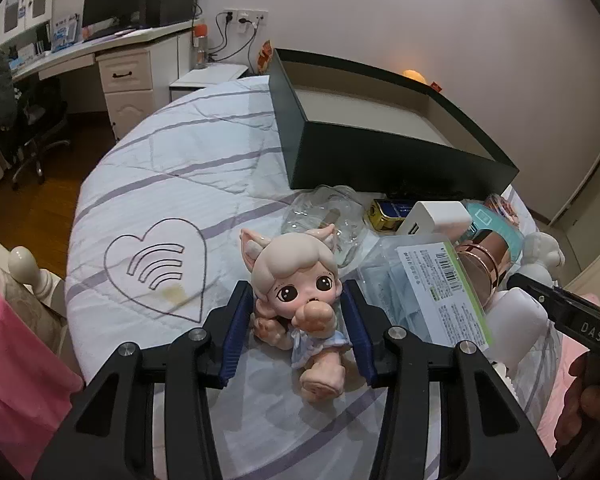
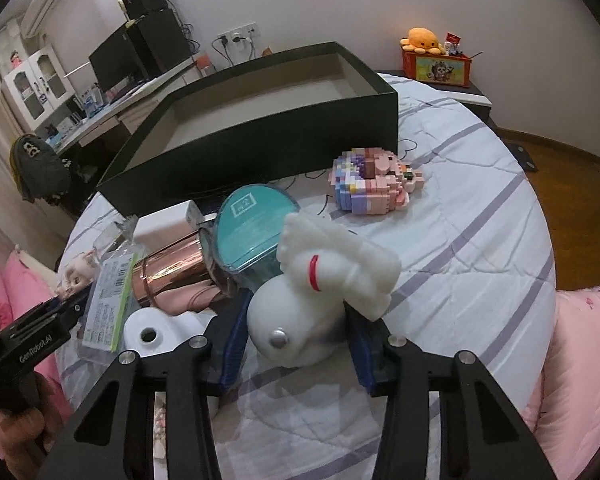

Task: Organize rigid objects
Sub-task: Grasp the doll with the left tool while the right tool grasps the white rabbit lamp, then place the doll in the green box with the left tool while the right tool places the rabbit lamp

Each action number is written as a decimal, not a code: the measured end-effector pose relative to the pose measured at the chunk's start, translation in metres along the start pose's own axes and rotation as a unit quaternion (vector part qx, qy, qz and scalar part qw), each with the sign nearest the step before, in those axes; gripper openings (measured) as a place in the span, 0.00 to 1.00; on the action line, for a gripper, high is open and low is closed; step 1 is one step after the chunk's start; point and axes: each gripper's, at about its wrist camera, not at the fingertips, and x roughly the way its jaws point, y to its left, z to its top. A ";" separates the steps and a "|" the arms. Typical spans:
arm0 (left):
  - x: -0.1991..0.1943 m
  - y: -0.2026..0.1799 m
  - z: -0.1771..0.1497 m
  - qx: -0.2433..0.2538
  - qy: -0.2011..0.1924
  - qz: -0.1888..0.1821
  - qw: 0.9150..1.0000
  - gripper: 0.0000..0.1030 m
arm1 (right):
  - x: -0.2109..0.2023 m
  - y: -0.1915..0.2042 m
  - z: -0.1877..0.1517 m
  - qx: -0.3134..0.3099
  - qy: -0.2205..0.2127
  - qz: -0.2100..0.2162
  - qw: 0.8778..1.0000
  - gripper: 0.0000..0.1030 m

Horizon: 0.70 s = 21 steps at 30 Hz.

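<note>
Both sets of fingers are clamped: left gripper (image 1: pixel 296 320) on the doll (image 1: pixel 296 292), right gripper (image 2: pixel 296 340) on the white figurine (image 2: pixel 324 280).

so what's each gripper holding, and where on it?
Left gripper clamps the pink cat-eared doll figurine at its torso. Right gripper clamps the white plastic dog figure by its rounded end.

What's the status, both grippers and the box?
Left gripper shut on the big-eyed doll. Right gripper shut on the white figurine. Black box open, empty. Nothing blocking the box.
</note>
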 end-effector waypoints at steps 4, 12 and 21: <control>-0.007 0.002 -0.001 -0.003 -0.002 0.002 1.000 0.45 | -0.010 0.001 -0.001 -0.004 -0.009 0.011 1.000 0.44; -0.029 0.003 0.003 -0.004 -0.020 0.005 1.000 0.45 | -0.024 0.006 0.002 -0.011 -0.021 0.031 0.999 0.44; -0.062 -0.018 0.039 0.017 -0.064 0.009 0.998 0.45 | -0.052 0.024 0.023 -0.026 -0.056 0.066 0.996 0.44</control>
